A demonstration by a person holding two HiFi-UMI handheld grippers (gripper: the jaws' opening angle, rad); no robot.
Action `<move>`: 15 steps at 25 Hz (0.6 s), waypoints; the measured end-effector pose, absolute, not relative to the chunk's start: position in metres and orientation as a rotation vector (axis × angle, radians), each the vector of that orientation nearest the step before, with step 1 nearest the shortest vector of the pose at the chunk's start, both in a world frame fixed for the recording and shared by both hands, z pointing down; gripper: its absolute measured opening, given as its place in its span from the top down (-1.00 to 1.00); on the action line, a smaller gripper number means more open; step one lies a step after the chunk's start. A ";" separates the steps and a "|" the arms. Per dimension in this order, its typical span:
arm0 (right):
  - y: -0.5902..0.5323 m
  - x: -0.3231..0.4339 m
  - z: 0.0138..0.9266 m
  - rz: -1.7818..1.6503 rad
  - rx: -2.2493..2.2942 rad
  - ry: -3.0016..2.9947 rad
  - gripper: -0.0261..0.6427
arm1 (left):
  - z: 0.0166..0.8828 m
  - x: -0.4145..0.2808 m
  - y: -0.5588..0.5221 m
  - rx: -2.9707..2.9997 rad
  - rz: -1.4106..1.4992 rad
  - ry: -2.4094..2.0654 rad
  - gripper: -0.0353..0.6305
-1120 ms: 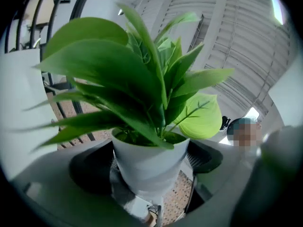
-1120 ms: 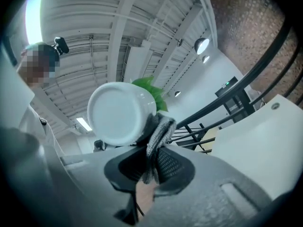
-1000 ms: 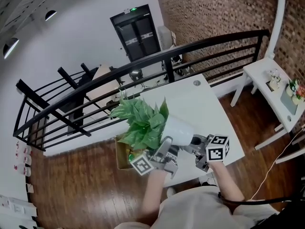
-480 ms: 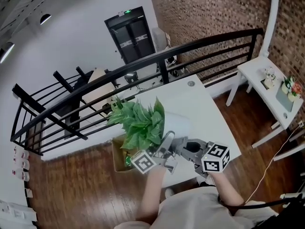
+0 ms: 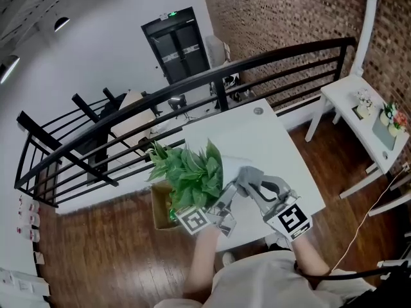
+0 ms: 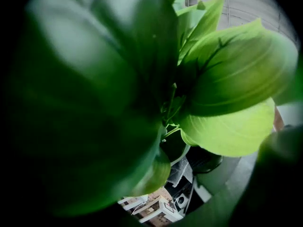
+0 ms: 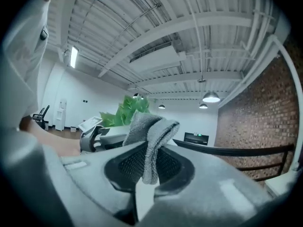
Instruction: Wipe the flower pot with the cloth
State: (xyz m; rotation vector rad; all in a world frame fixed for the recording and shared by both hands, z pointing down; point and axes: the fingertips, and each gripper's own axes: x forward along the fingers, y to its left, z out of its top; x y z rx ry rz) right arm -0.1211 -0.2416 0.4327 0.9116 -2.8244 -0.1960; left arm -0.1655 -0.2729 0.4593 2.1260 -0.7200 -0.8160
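Left claw [image 5: 225, 197] gripping; right claw [image 5: 255, 186] clamped, close beside it.

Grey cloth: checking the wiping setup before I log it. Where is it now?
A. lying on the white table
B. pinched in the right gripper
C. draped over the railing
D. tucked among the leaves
B: the right gripper view shows the grey cloth clamped in the right gripper.

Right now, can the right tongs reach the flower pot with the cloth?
Likely yes. The right tongs, shut on the grey cloth, sit right beside the flower pot in the head view. The left tongs hold it tilted, leaves pointing away, so nothing seems to block that side.
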 end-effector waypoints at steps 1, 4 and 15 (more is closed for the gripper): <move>-0.244 -0.118 0.432 -0.194 0.932 -2.834 0.87 | 0.462 -0.167 -0.272 2.137 -0.801 -0.730 -0.60; -0.253 -0.106 0.432 -0.165 1.028 -2.841 0.87 | 0.474 -0.173 -0.269 2.172 -0.712 -0.785 -0.60; -0.297 -0.063 0.484 0.323 1.182 -2.832 0.87 | 0.433 -0.164 -0.238 2.116 -0.887 -0.431 -0.60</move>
